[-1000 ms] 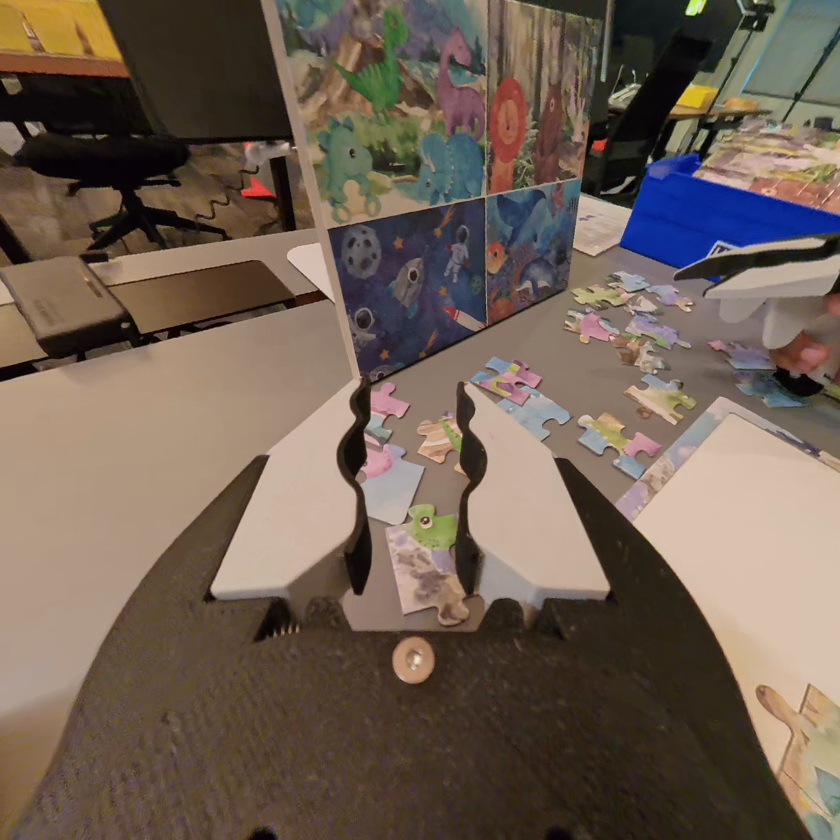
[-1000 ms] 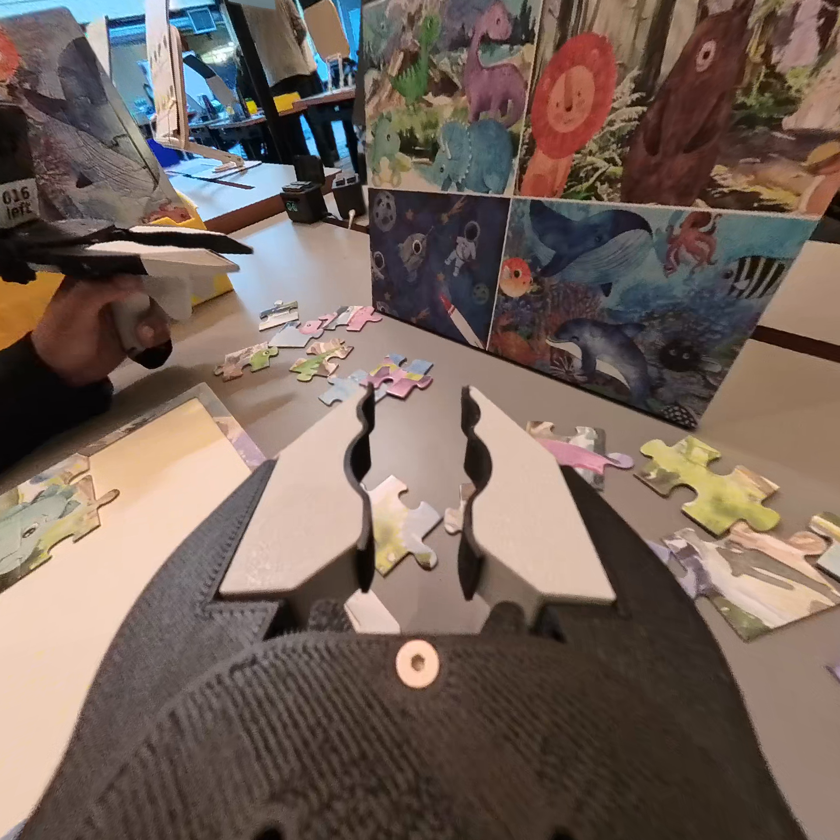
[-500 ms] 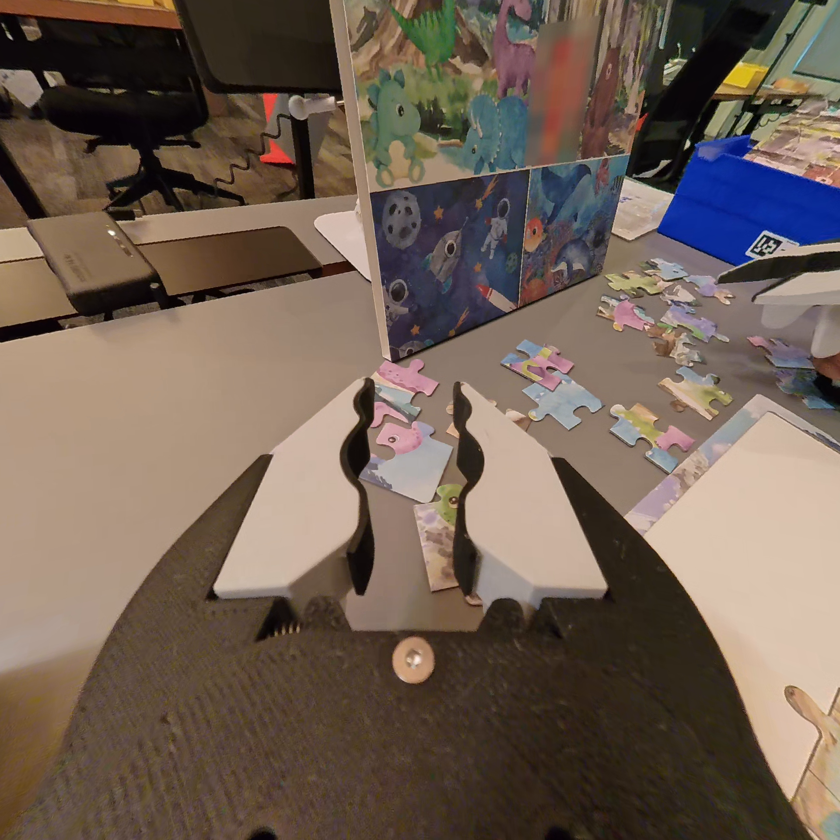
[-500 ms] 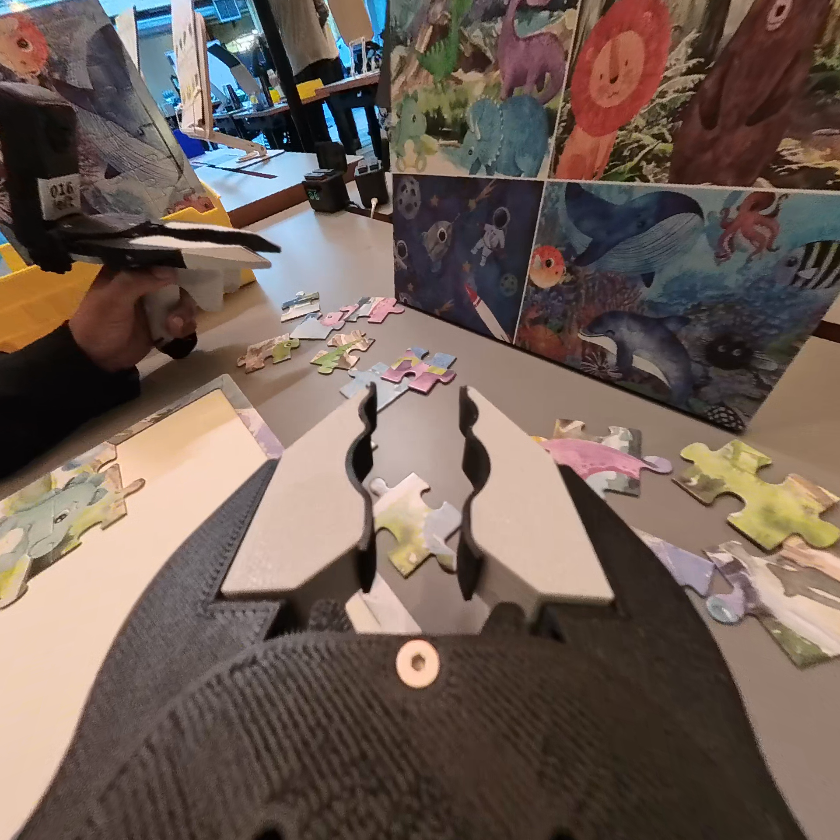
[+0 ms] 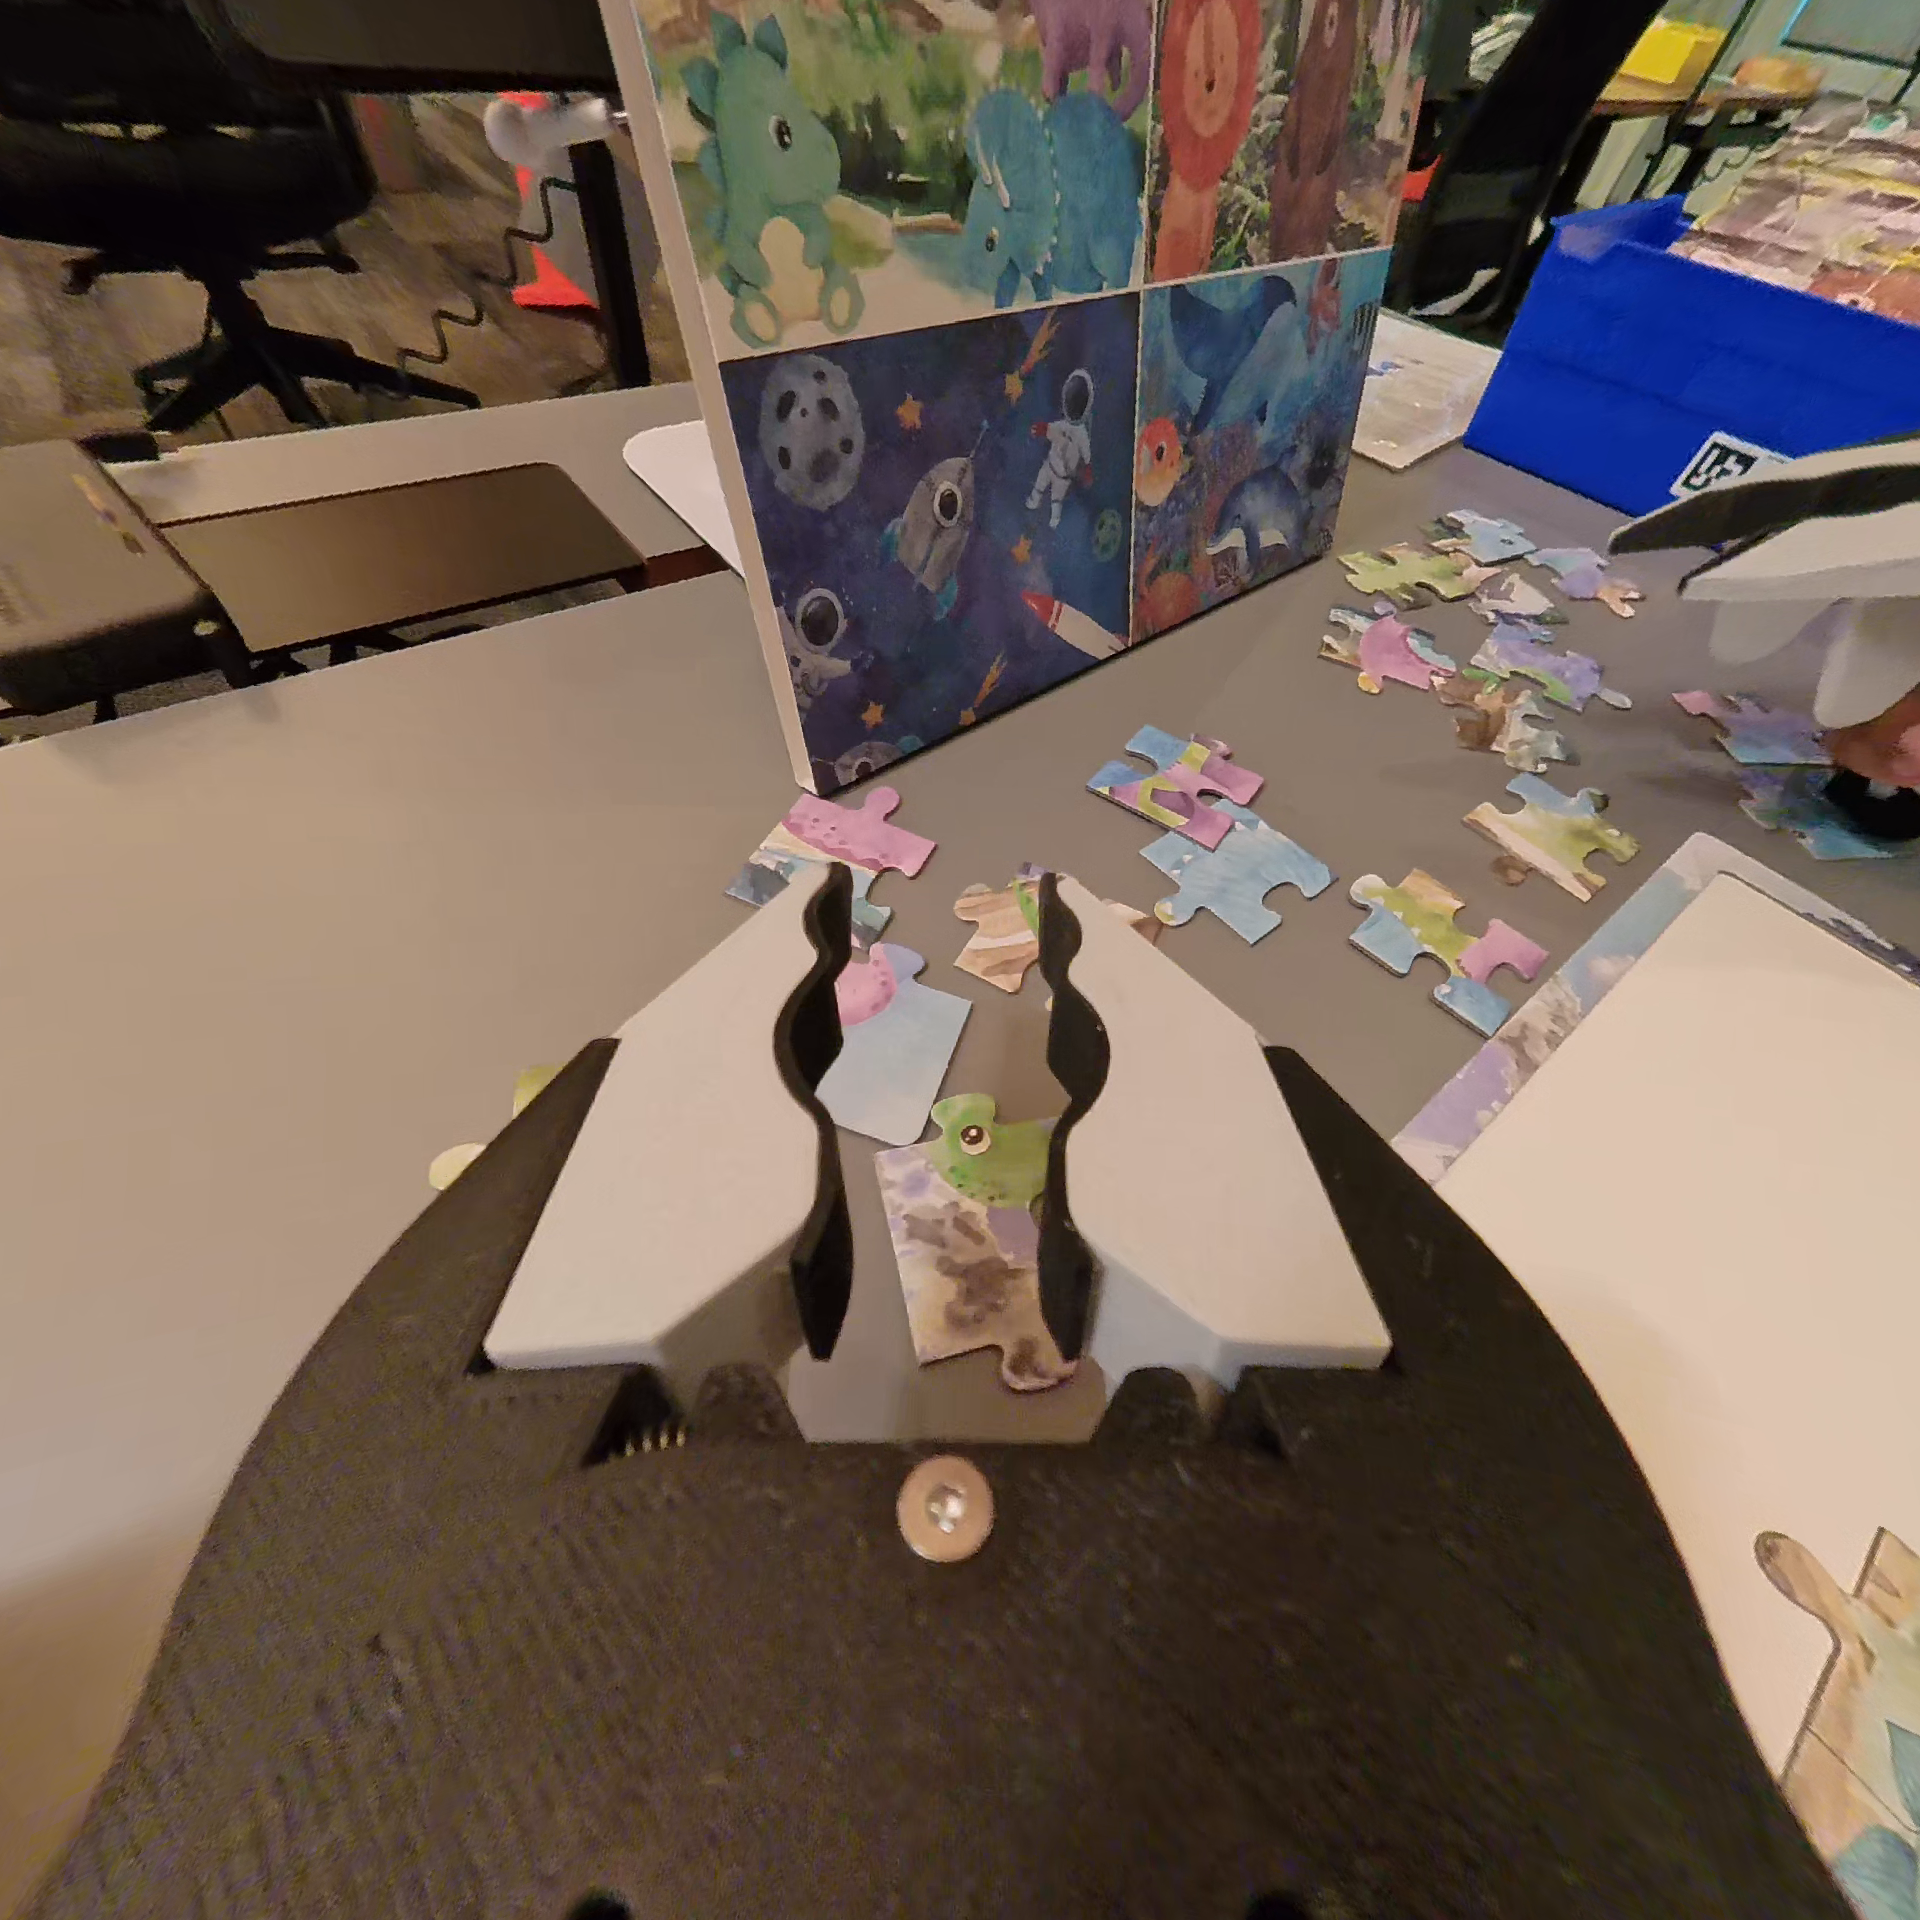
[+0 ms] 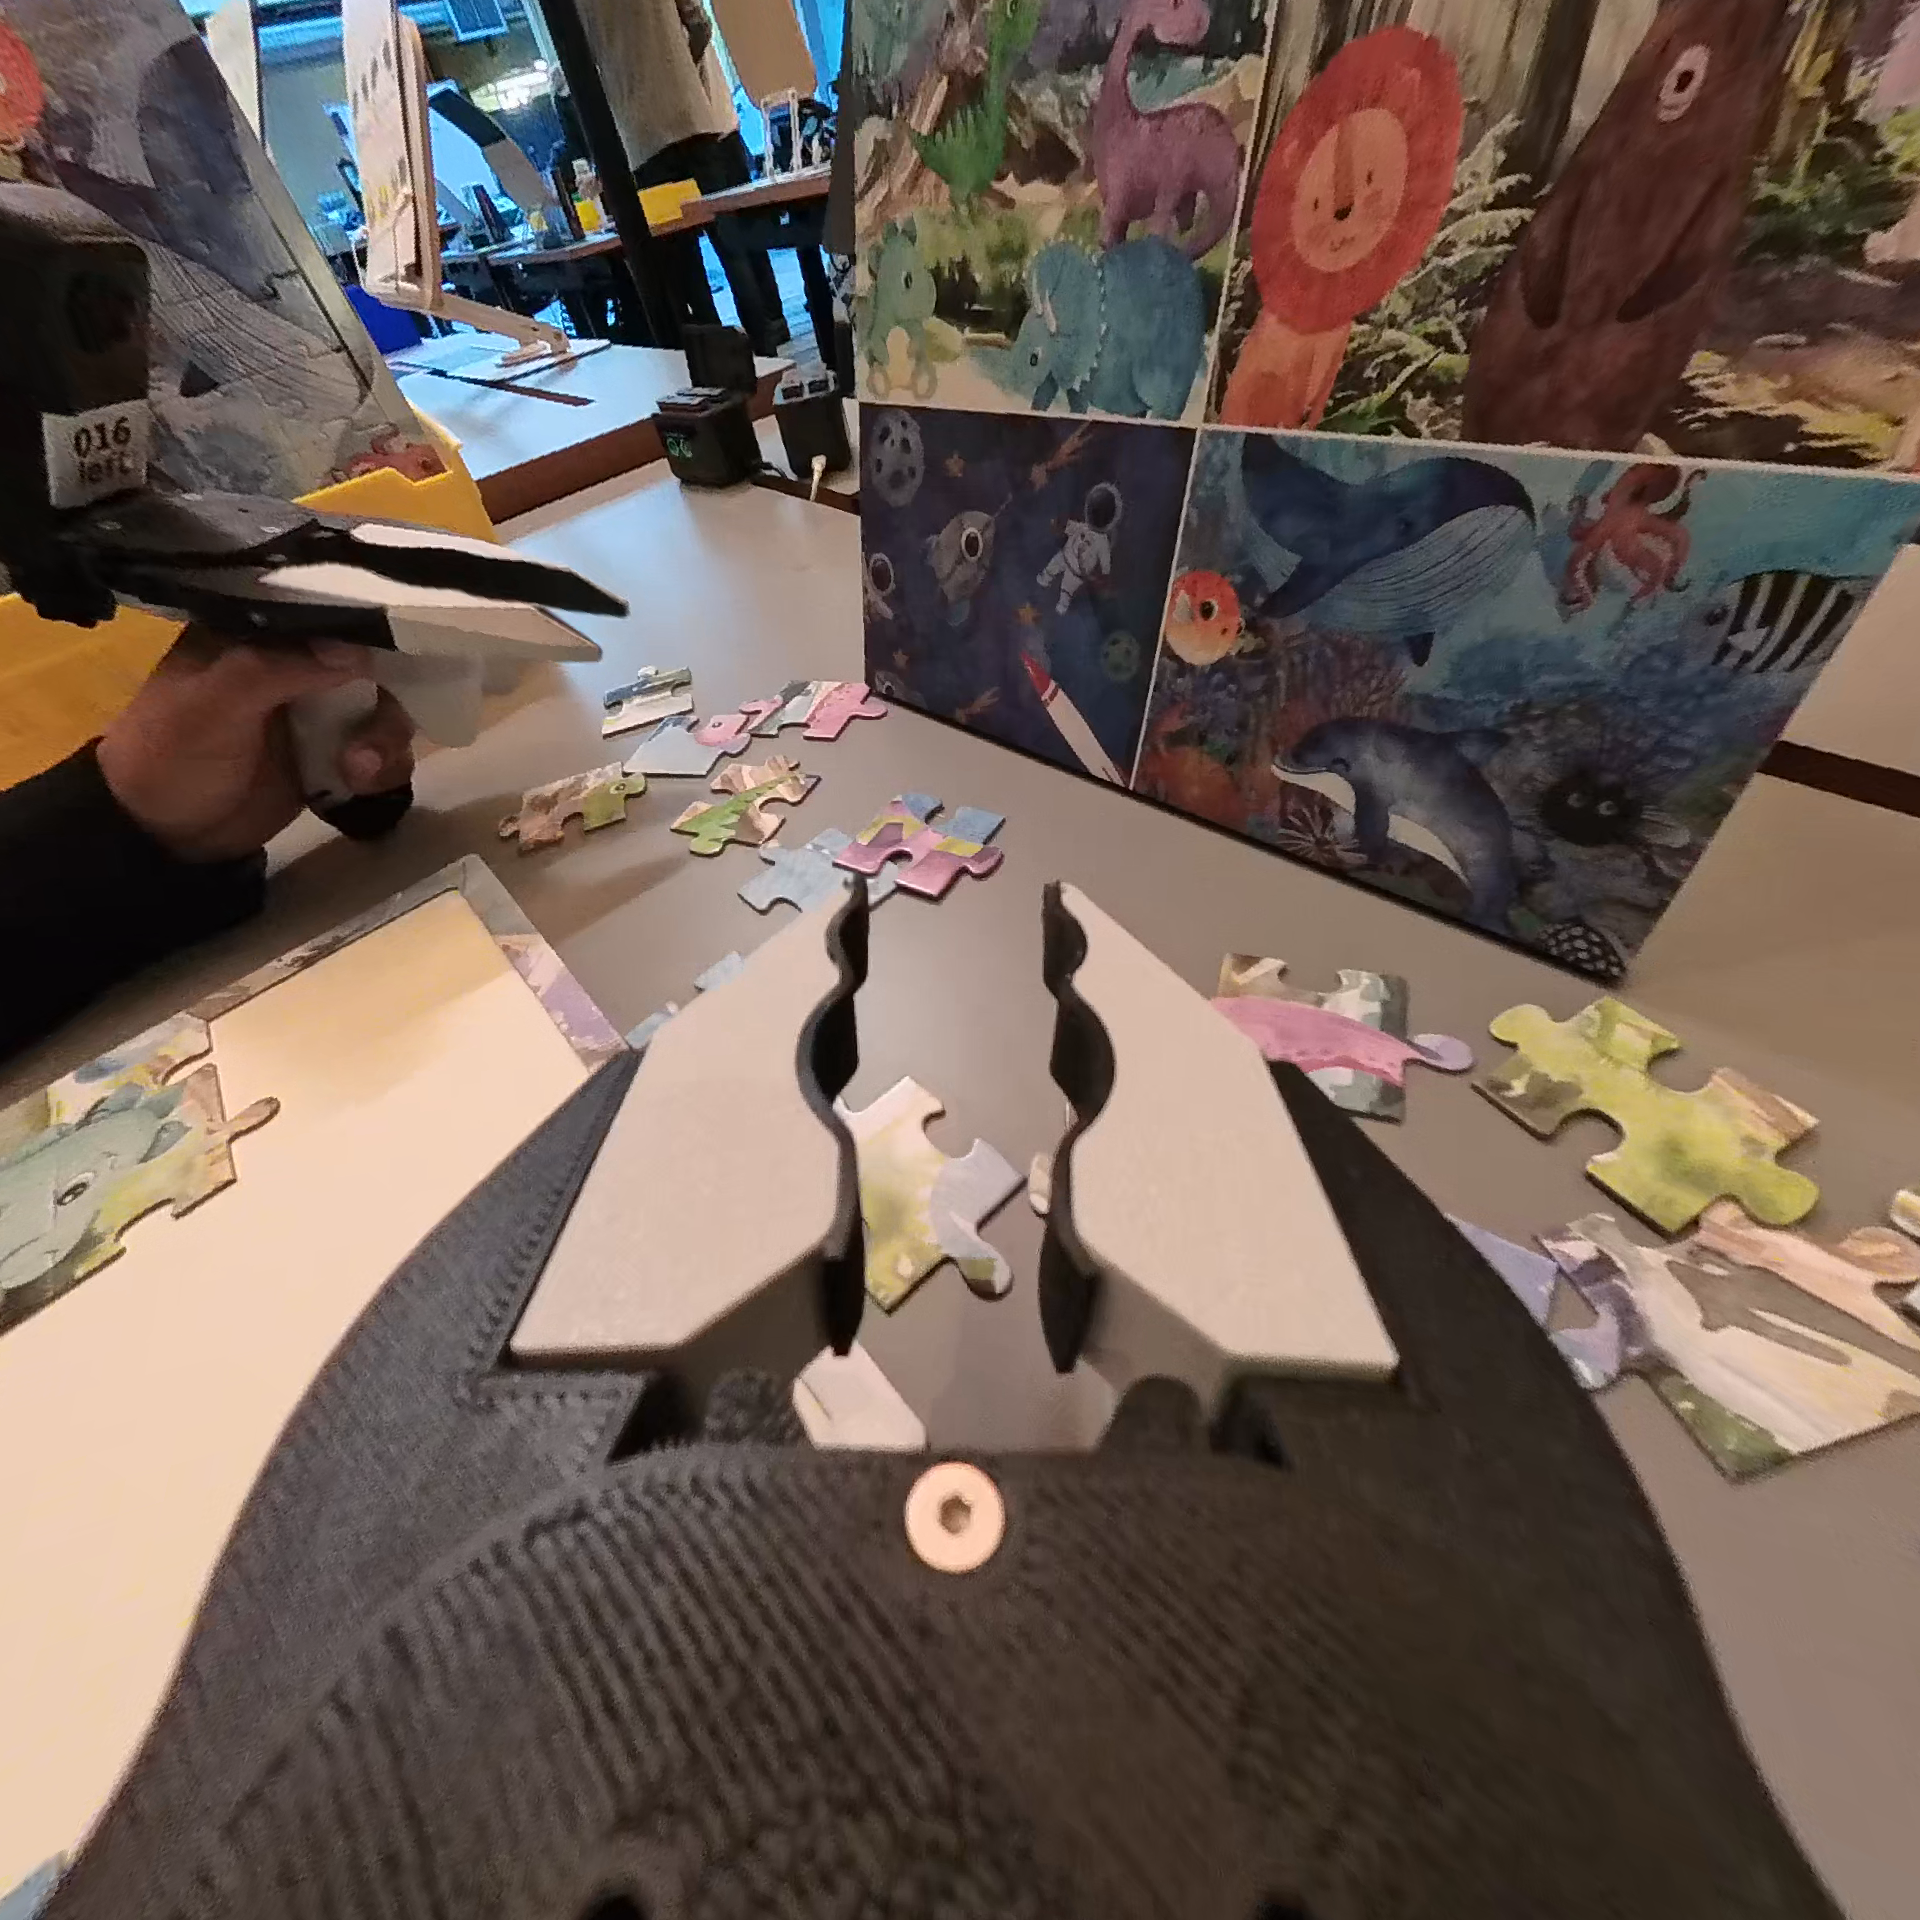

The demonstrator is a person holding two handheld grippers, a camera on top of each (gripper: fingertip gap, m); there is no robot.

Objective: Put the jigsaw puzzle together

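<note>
My left gripper is open, hovering over loose pieces on the grey table. A piece with a green dinosaur head lies on the table between its jaws, and a pink and blue piece lies just ahead of it. My right gripper is open above a green, white and blue piece. The white puzzle tray lies to its left and holds a few joined pieces with a blue dinosaur. The tray also shows in the left wrist view. Neither gripper holds anything.
An upright reference picture board stands behind the pieces. Several loose pieces are scattered in front of it. A blue bin is at the far right, and a yellow bin at the far left. The other gripper shows in each view. My right fingertips sit around 25 centimeters from my left ones.
My left gripper shifted back over the green dinosaur piece, which lies between its jaws again. My right gripper drifted slightly forward over its piece. Both stay open.
</note>
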